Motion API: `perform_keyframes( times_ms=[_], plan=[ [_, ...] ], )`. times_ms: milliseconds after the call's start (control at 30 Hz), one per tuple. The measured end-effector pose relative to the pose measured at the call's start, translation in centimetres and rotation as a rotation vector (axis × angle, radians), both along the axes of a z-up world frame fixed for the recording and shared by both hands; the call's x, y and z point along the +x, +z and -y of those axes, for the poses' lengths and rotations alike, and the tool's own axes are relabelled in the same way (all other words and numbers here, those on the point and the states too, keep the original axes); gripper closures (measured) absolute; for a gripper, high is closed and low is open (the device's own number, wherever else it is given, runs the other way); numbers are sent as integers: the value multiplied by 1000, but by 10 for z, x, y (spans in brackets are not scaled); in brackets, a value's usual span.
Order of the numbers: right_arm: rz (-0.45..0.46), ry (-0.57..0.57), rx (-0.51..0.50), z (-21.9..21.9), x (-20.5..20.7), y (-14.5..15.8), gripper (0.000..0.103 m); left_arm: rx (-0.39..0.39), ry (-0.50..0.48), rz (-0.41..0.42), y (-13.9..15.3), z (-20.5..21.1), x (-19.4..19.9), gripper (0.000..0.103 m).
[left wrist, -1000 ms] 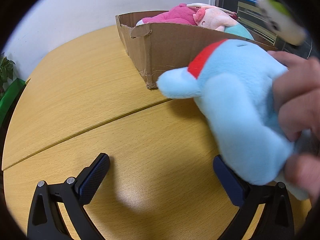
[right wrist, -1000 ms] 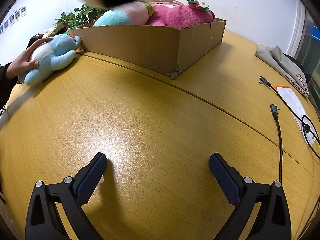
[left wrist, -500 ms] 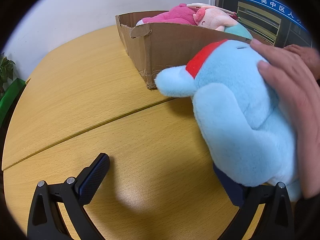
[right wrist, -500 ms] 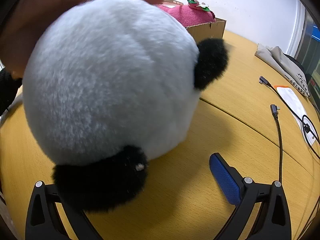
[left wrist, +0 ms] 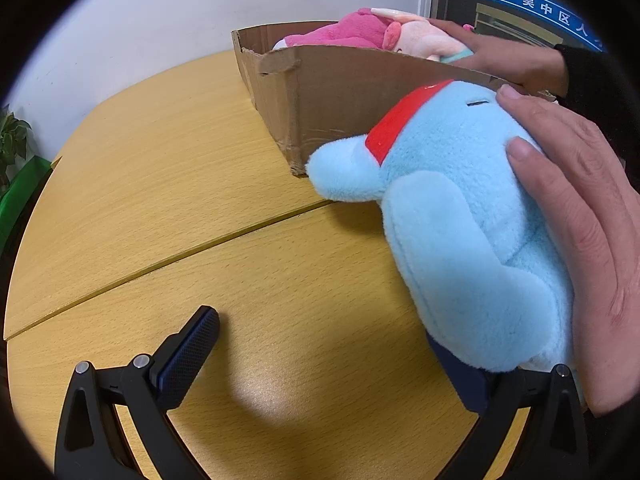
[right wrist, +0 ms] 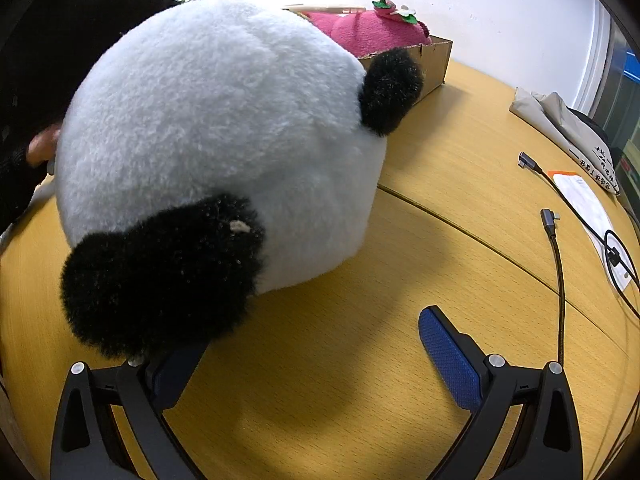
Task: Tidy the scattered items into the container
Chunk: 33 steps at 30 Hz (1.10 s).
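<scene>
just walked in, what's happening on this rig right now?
Setup for a toy tidy-up, it seems. A bare hand presses on a light blue plush lying on the table just ahead of the open left gripper. A big panda plush sits on the table in front of the open right gripper. Neither gripper holds anything. Another hand reaches into the cardboard box, which already holds pink plushies.

Two black cables [right wrist: 558,280], a paper sheet [right wrist: 588,208] and folded cloth [right wrist: 568,128] lie on the table [right wrist: 460,168].
</scene>
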State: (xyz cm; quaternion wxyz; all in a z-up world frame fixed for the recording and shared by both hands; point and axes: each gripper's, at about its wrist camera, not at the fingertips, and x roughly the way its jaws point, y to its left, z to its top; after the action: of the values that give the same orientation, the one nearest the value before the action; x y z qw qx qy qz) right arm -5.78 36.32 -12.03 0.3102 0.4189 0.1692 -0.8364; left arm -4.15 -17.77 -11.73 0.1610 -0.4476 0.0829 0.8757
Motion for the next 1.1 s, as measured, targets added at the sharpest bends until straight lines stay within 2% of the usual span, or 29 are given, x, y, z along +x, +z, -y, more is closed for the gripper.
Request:
perform_keyframes(
  times_ms=[1100],
  plan=[
    [1,0,0,1,-1,0,0,0,5,0,1,-3,3,0]
  ],
)
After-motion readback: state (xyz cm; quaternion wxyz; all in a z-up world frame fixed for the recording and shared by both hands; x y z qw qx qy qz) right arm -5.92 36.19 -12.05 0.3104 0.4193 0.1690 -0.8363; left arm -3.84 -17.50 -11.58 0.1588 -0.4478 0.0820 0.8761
